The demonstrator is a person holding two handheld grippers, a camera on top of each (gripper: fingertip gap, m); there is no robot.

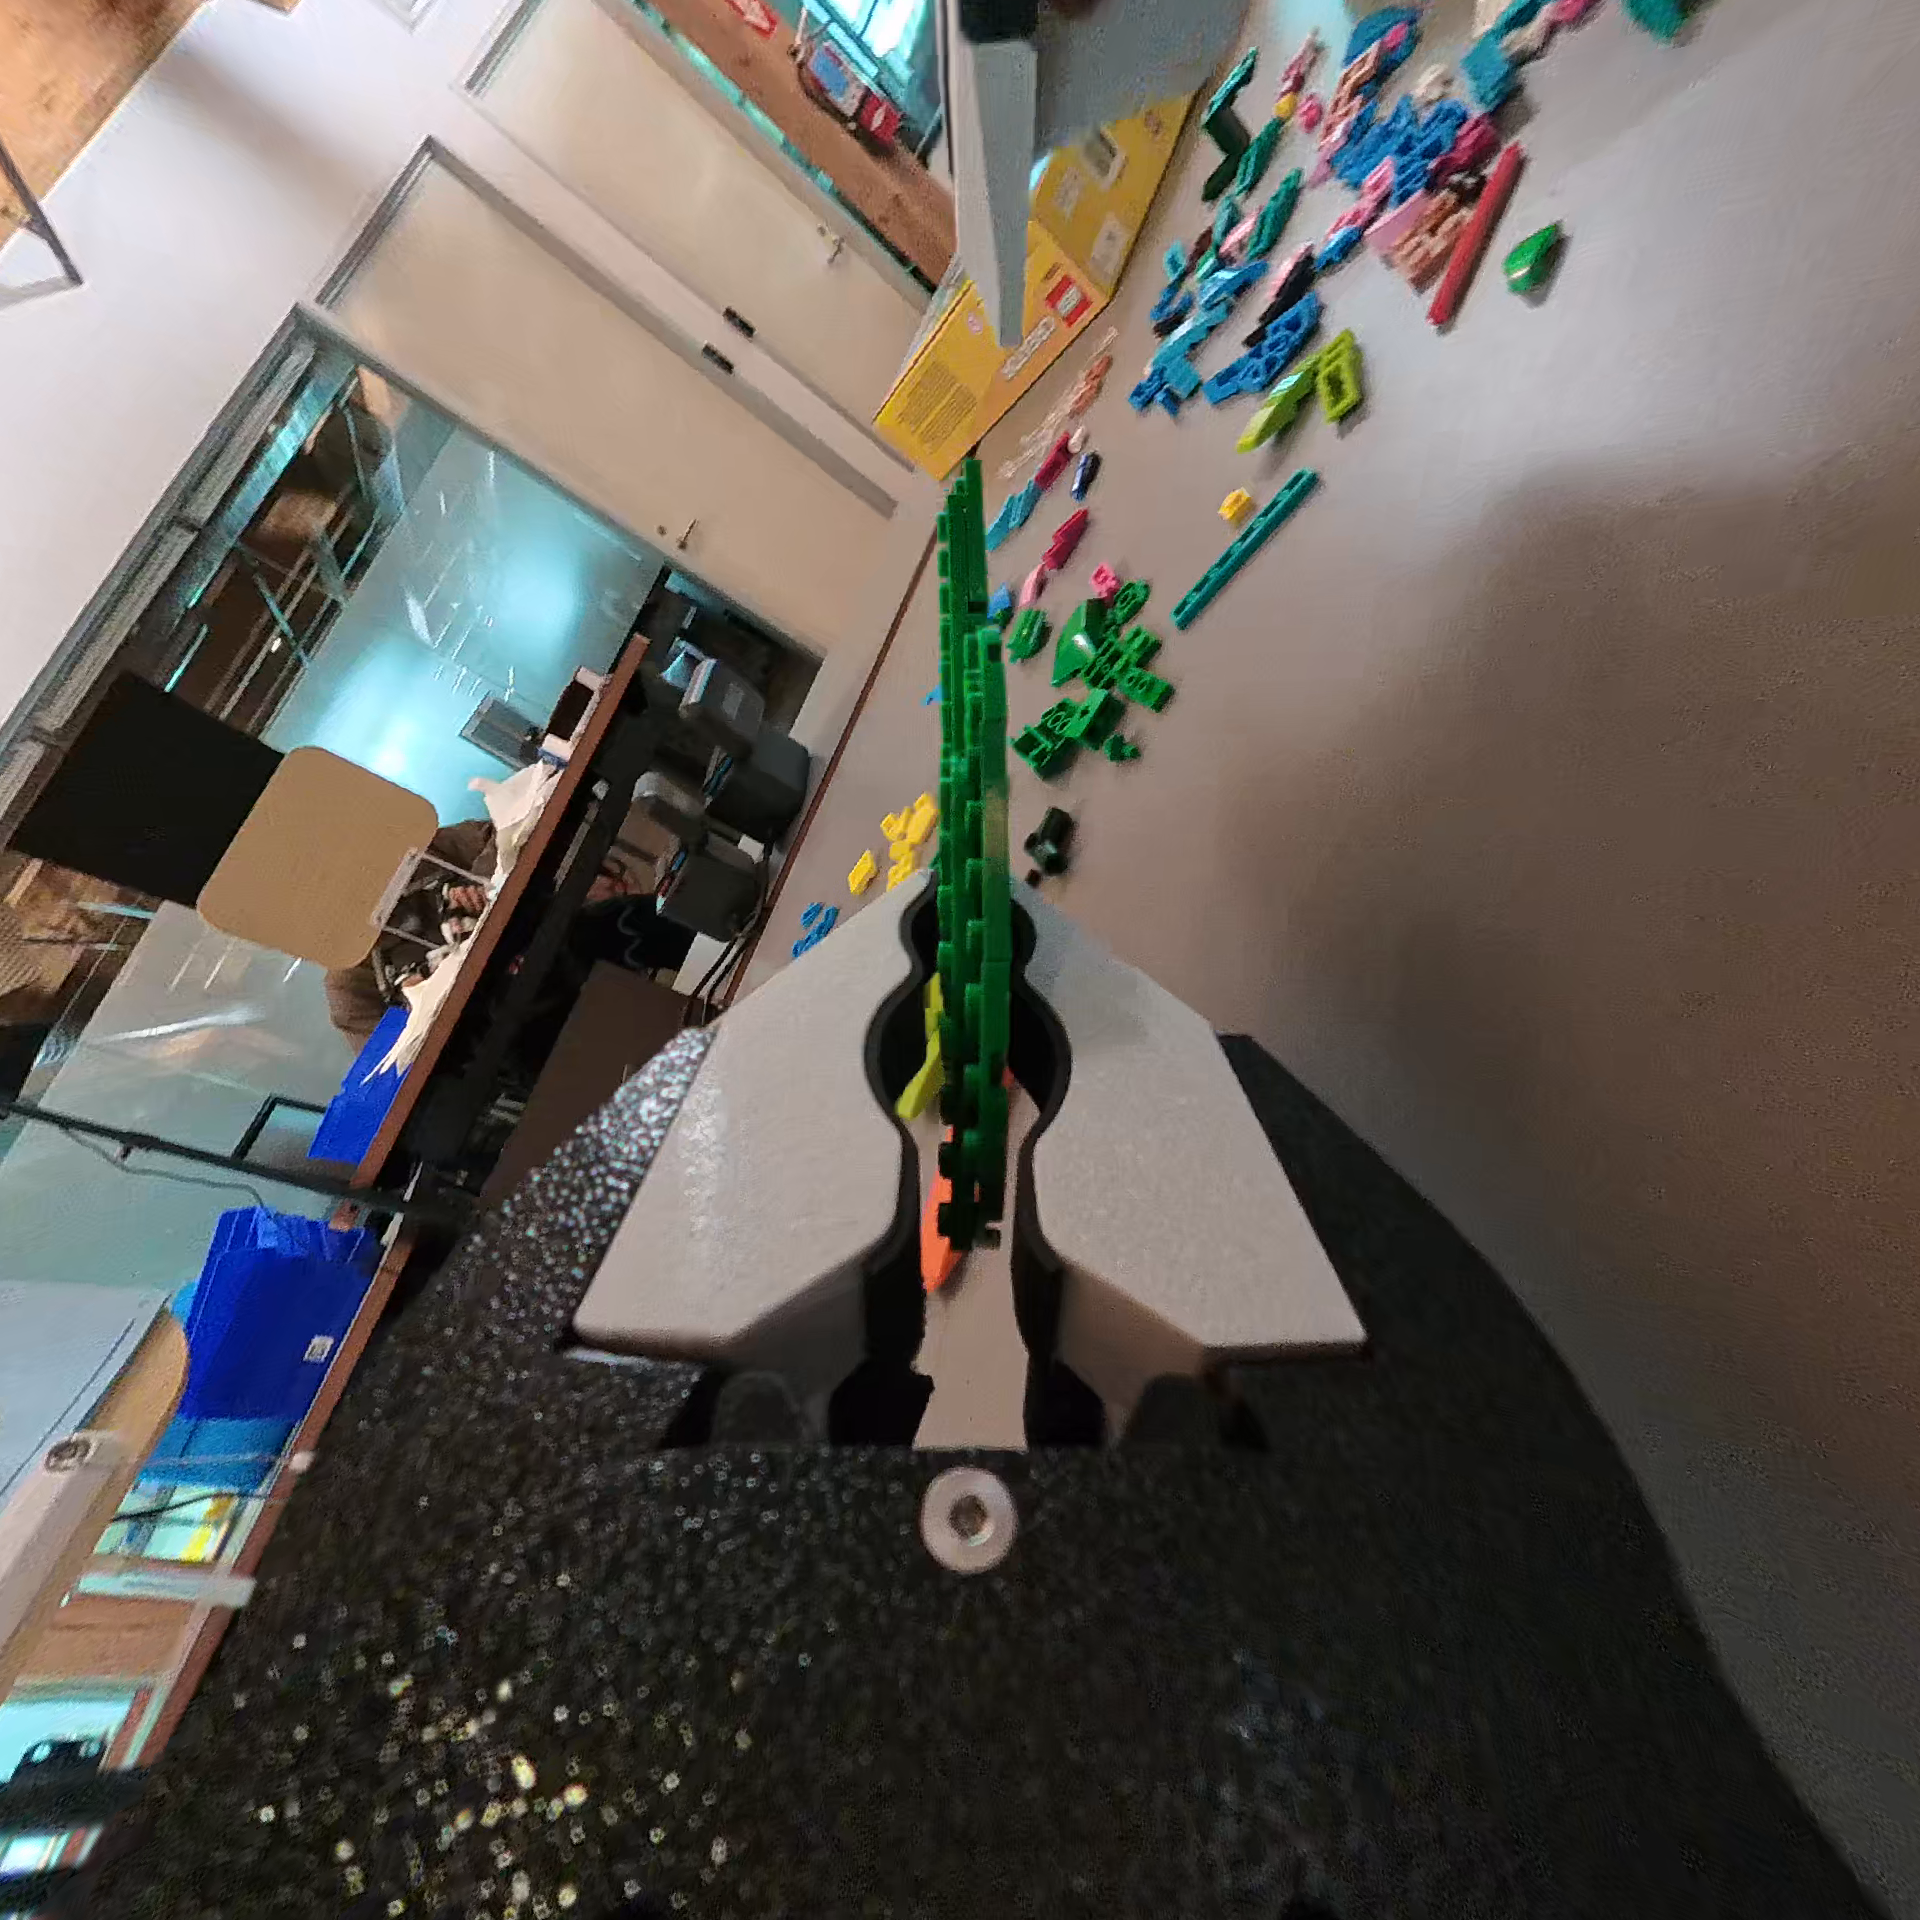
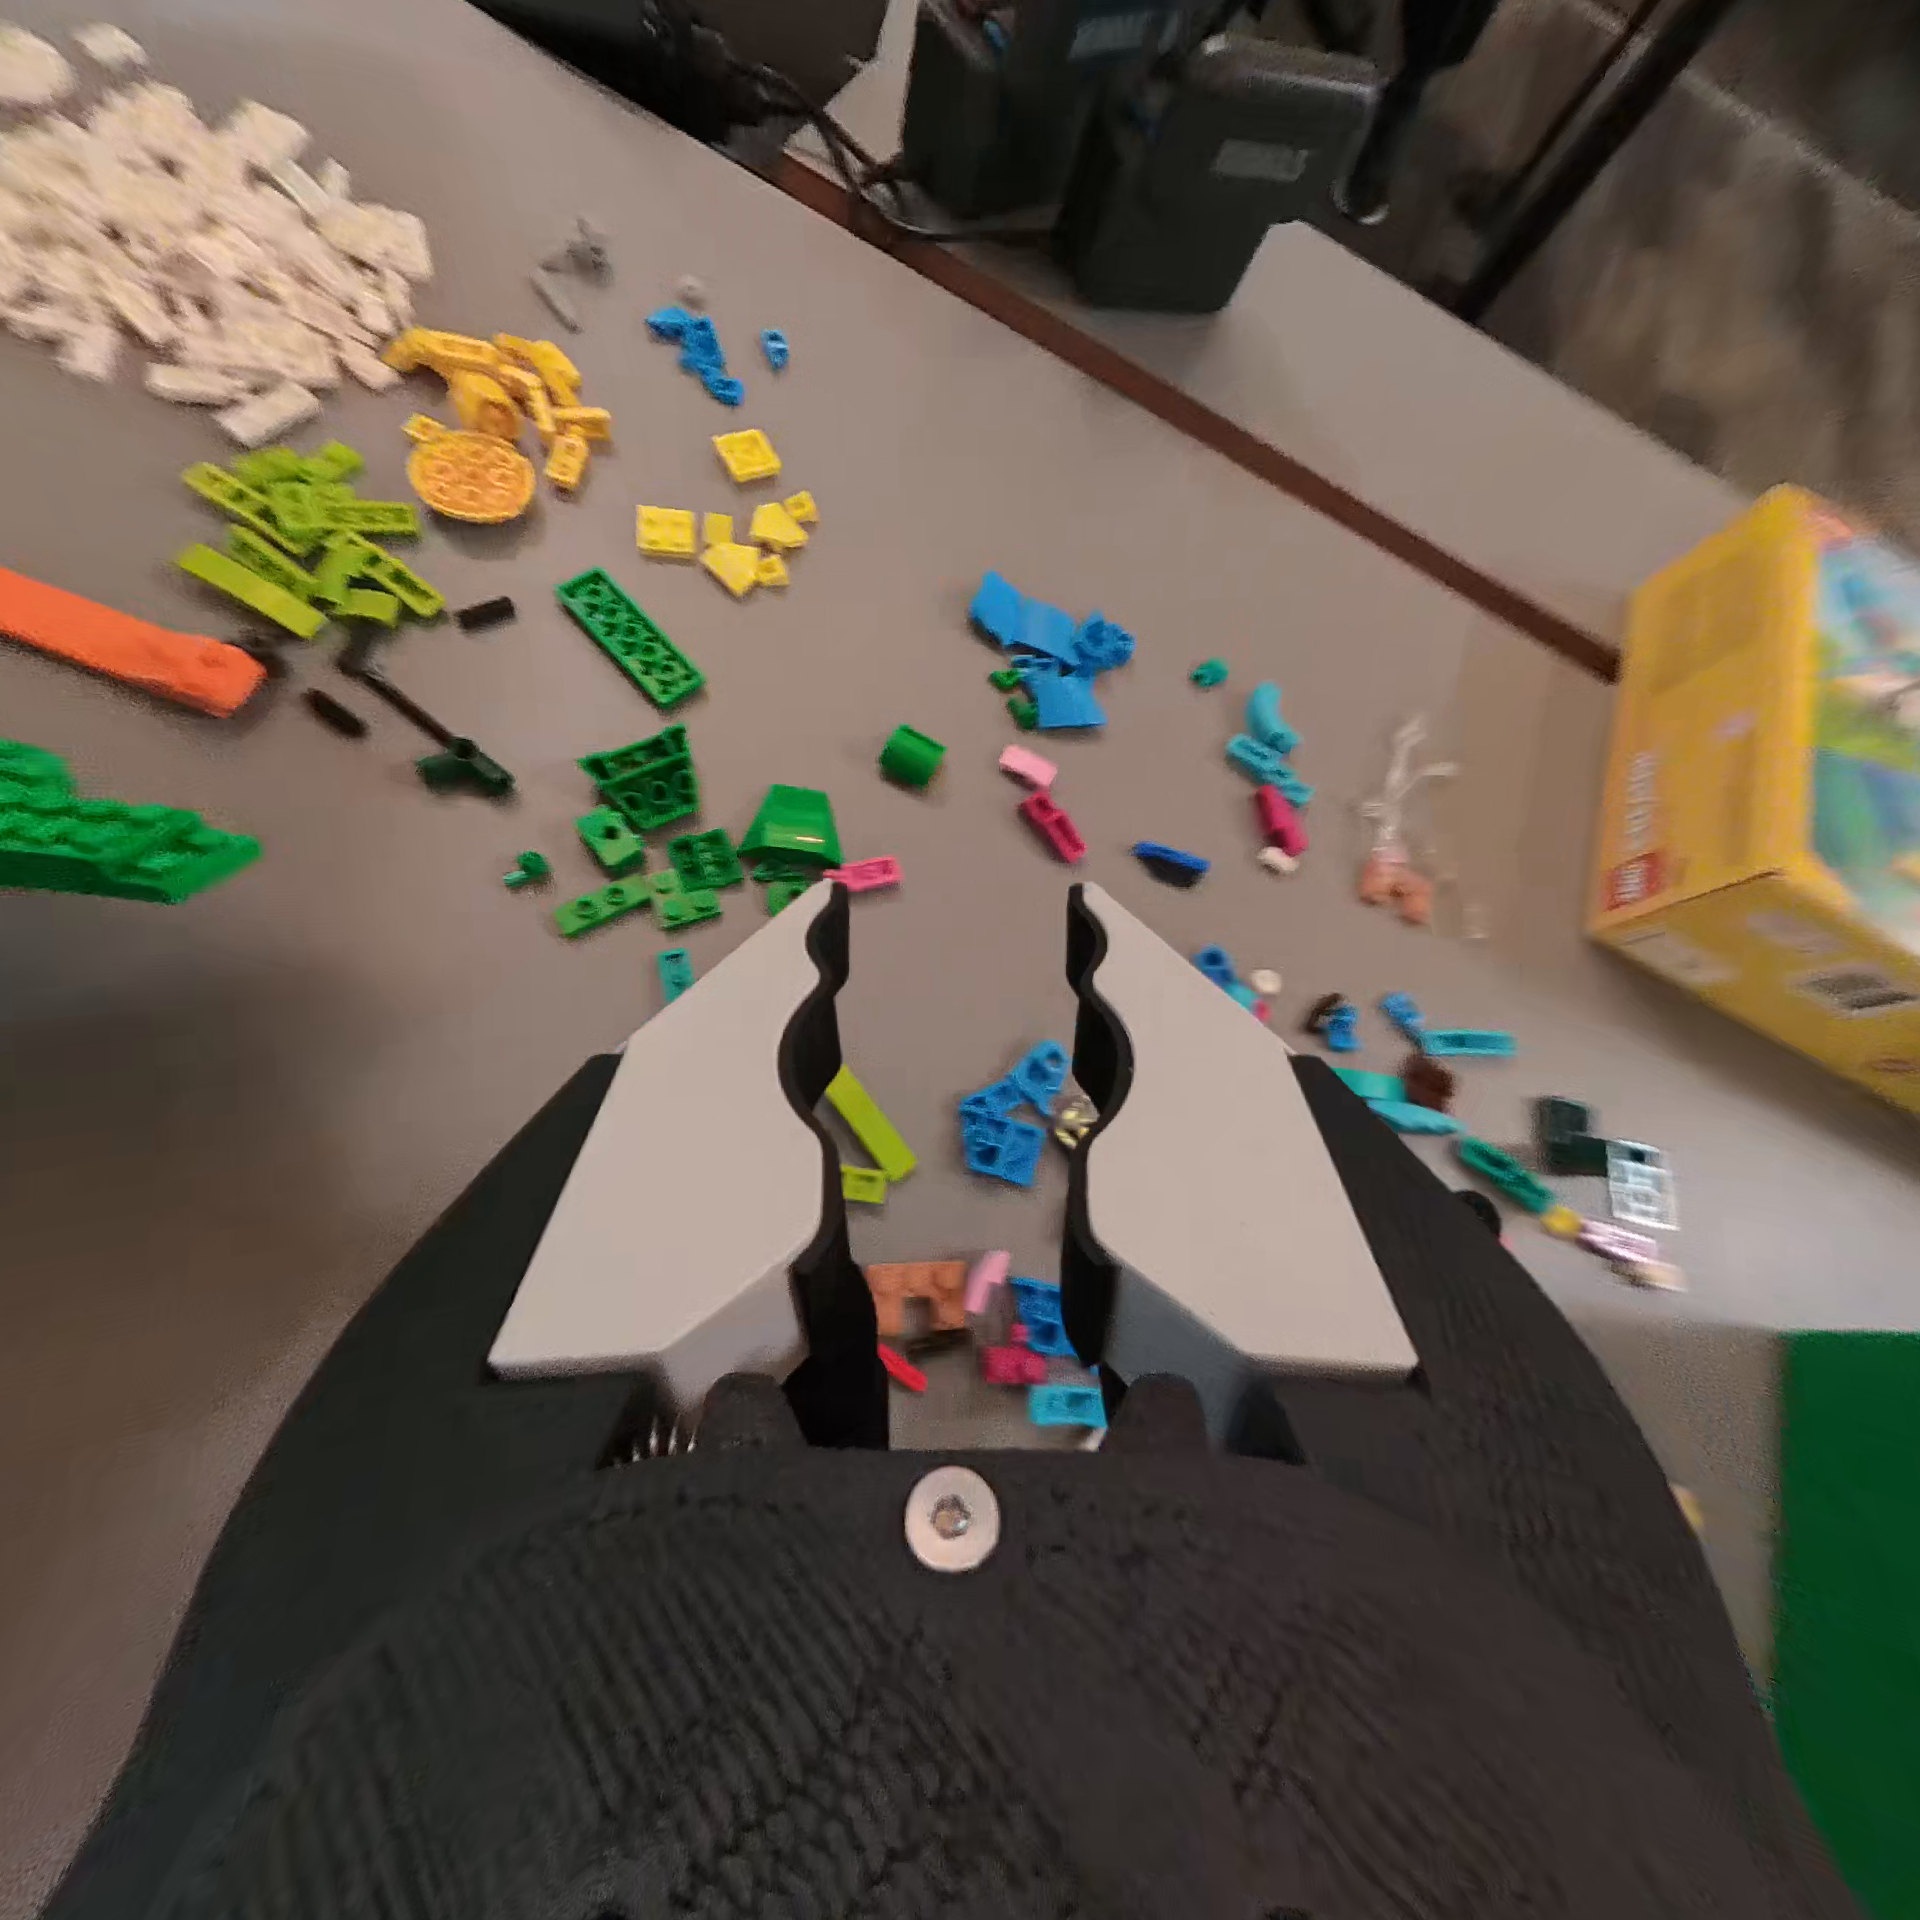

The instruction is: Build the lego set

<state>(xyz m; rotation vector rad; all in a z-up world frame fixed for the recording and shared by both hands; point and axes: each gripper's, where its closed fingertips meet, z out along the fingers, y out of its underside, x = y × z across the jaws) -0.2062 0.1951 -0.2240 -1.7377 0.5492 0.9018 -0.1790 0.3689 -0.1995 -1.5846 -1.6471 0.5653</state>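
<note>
Green brick plate (image 1: 971, 831) stands edge-on between my left gripper's (image 1: 971, 914) pads, clamped tight. My right gripper (image 2: 956, 904) hangs open, tilted over loose bricks on the grey table (image 2: 312, 1039).

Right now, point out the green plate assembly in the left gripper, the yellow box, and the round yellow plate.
green plate assembly (image 1: 971, 790), left wrist view: its edge beyond the fingertips.
yellow box (image 2: 1704, 769), right wrist view: its yellow side panel.
round yellow plate (image 2: 470, 478), right wrist view: centre of its studded face.
</note>
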